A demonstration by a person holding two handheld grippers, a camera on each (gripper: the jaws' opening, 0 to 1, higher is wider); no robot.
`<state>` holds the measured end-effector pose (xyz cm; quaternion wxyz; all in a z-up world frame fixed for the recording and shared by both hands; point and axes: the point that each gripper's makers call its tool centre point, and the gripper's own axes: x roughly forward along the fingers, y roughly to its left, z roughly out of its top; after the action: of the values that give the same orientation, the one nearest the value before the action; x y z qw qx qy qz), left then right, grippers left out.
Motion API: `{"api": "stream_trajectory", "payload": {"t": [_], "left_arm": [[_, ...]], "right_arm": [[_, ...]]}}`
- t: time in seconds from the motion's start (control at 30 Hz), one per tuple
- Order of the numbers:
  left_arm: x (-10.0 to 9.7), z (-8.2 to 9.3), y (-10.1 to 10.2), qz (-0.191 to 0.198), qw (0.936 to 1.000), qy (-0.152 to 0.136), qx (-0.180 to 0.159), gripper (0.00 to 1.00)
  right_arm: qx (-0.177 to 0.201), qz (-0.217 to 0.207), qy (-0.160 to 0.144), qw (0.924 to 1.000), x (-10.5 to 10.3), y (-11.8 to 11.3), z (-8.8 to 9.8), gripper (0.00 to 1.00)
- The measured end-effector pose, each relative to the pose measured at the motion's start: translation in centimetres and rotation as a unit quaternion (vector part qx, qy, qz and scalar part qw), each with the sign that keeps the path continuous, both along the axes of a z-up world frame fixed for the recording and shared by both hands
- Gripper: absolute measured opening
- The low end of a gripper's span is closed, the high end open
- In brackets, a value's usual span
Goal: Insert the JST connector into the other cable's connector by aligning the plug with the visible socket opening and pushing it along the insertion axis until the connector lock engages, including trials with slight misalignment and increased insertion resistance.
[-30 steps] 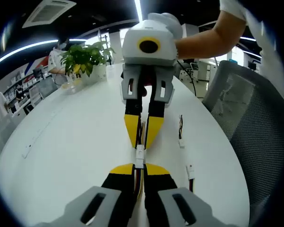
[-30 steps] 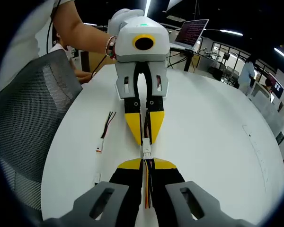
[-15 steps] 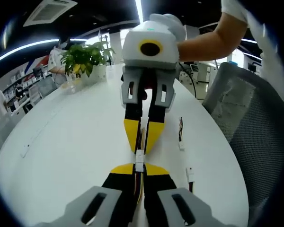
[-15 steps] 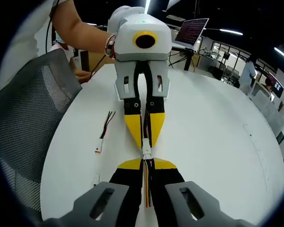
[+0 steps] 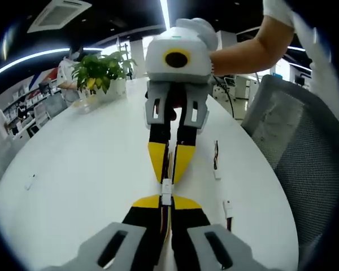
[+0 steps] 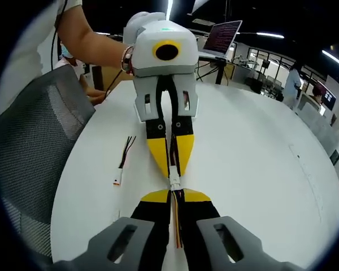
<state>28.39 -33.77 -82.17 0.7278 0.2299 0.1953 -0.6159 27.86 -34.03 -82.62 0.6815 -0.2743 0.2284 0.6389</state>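
While the two grippers face each other tip to tip above the white bench (image 5: 73,169), the left gripper (image 5: 166,203) has its fingers pinched narrow on one cable and the right gripper (image 6: 174,196) on the other. Between the tips, the white JST connector (image 5: 166,191) looks joined or nearly so; whether the lock has engaged I cannot tell. Spare cables (image 6: 123,161) lie beside them.

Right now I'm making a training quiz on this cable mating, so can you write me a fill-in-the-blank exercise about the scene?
1. The two small white JST connectors meet between the two ____ tips of the grippers.
2. Two spare cables lie on the round ____ table.
3. The leafy potted plant is ____.
4. A grey mesh ____ stands beside the table.

Missing words: yellow; white; green; chair
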Motion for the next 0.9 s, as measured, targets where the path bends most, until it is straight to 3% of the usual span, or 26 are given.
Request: {"api": "stream_trajectory", "payload": {"t": [0.9], "left_arm": [[0.07, -0.59, -0.32, -0.002, 0.9999, 0.015, -0.002, 0.0]], "right_arm": [[-0.002, -0.003, 0.004, 1.0, -0.01, -0.21, -0.58, 0.02]]}}
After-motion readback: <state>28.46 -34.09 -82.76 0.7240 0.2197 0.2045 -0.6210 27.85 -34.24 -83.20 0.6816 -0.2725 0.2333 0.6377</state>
